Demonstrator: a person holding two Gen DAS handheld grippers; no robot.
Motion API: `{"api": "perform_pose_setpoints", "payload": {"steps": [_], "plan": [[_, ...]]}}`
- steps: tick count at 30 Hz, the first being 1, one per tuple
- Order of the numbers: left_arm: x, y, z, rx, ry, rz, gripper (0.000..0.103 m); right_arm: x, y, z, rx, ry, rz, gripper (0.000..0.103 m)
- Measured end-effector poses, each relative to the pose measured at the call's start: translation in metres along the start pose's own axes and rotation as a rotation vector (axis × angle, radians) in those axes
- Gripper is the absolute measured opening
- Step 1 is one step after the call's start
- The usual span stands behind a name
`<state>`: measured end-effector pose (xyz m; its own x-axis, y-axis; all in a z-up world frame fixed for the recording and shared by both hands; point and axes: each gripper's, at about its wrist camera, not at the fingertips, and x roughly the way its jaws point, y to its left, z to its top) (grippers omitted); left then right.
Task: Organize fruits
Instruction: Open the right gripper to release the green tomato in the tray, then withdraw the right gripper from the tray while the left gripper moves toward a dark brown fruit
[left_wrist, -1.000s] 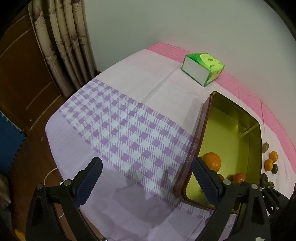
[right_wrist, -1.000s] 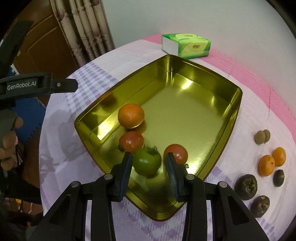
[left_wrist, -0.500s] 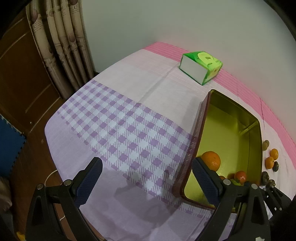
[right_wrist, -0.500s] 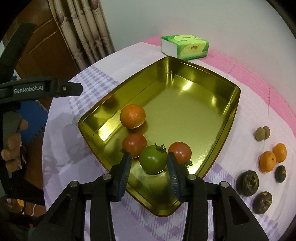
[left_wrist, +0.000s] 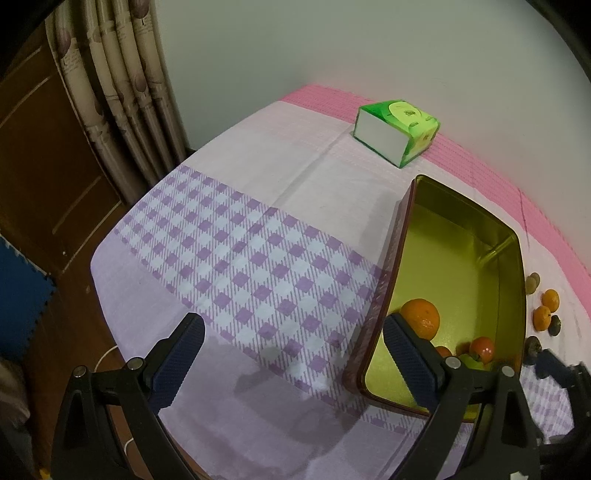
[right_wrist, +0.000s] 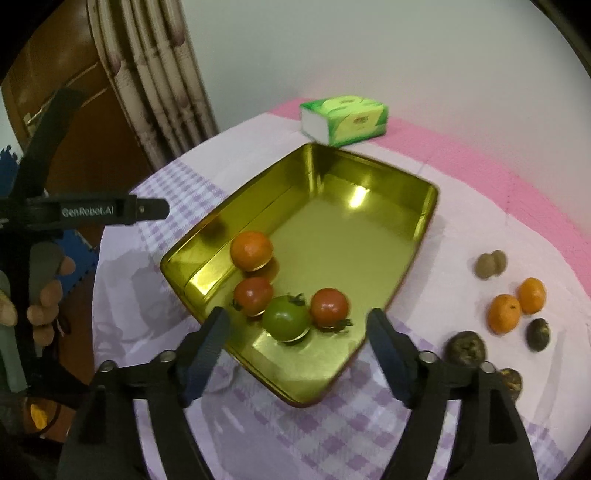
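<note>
A gold tin tray (right_wrist: 424, 229) (left_wrist: 517, 258) holds an orange (right_wrist: 252, 251) (left_wrist: 421, 318), two red tomatoes (right_wrist: 253, 293) (right_wrist: 329, 307) and a green tomato (right_wrist: 286, 321) lying free on its floor. My right gripper (right_wrist: 297, 343) hangs above the tray's near corner, its jaws opening wide, apart from the green tomato. On the cloth right of the tray lie two small oranges (right_wrist: 504, 314) (right_wrist: 532, 295), dark round fruits (right_wrist: 465, 347) and two brown ones (right_wrist: 489, 264). My left gripper (left_wrist: 291, 354) stands open over checked cloth, with nothing between its fingers.
A green tissue box (right_wrist: 345, 123) (left_wrist: 397, 133) sits at the back near the wall. The table's left edge drops to a brown floor with a blue mat (left_wrist: 22, 295). Curtains (left_wrist: 122, 92) hang at the back left. A person's hand (right_wrist: 40, 295) holds the left gripper's handle.
My right gripper let go of the green tomato, its jaws spread wide, and it drew back and up from the tray. The left gripper stayed where it was.
</note>
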<state>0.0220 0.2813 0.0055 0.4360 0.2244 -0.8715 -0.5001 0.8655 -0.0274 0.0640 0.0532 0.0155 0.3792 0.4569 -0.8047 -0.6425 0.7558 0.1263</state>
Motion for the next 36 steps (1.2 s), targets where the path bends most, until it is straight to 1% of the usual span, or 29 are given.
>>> {"api": "perform_pose_setpoints", "payload": {"steps": [5,6,9,11,15,22,25,28,34,36], "plan": [[-0.004,-0.005,-0.001,0.026,-0.023,0.016,0.096,-0.019,-0.024,-0.008,0.057,-0.041,-0.062,0.088],[-0.005,-0.006,-0.001,0.034,-0.03,0.017,0.096,-0.022,-0.031,-0.011,0.073,-0.047,-0.09,0.091],[-0.009,-0.012,-0.002,0.059,-0.049,0.014,0.096,-0.034,-0.055,-0.024,0.122,-0.058,-0.147,0.094],[-0.013,-0.018,-0.004,0.086,-0.068,0.017,0.096,-0.041,-0.074,-0.035,0.163,-0.058,-0.177,0.095],[-0.02,-0.034,-0.008,0.146,-0.098,0.0,0.096,-0.051,-0.107,-0.058,0.224,-0.043,-0.243,0.097],[-0.03,-0.067,-0.018,0.264,-0.136,-0.021,0.096,-0.064,-0.154,-0.098,0.329,-0.013,-0.316,0.099],[-0.035,-0.082,-0.023,0.304,-0.142,-0.049,0.096,-0.068,-0.171,-0.112,0.377,-0.003,-0.341,0.099],[-0.04,-0.102,-0.029,0.337,-0.141,-0.095,0.096,-0.073,-0.185,-0.124,0.412,0.008,-0.38,0.099],[-0.045,-0.152,-0.044,0.428,-0.12,-0.176,0.096,-0.081,-0.215,-0.148,0.481,0.034,-0.43,0.1],[-0.048,-0.17,-0.05,0.461,-0.11,-0.213,0.096,-0.082,-0.223,-0.155,0.498,0.04,-0.446,0.1]]}}
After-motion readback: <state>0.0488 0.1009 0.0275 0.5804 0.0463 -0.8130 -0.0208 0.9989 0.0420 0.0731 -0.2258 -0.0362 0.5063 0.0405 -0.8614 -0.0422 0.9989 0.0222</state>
